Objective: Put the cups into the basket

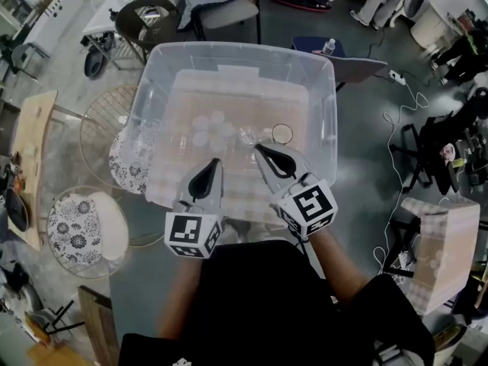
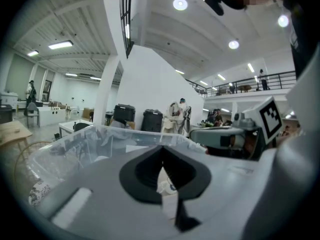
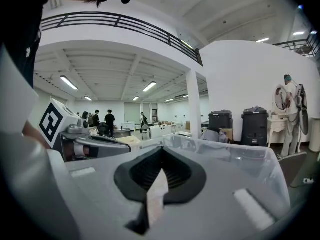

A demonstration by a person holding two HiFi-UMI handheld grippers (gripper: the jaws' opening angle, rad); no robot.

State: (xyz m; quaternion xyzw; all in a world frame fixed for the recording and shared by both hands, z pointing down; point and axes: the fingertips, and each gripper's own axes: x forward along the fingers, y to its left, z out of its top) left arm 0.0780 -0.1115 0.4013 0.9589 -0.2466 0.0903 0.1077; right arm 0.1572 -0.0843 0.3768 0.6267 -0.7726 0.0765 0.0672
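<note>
centre of the head view: clear tub [image 1: 156, 75] holding a cluster of see-through cups [image 1: 212, 128] on its floor, one more open-mouthed cup [image 1: 282, 133] just right of them. beside its left wall a wire basket [image 1: 97, 124] with a flowered liner, a second basket [image 1: 118, 216] at lower left. left gripper [image 1: 216, 162] and right gripper [image 1: 258, 148] over the tub's near wall, jaws pressed together, gripping nothing. only in the gripper views: tub's far rim and the hall beyond. bare floor right of the tub, cables [image 1: 396, 166] further right.
</note>
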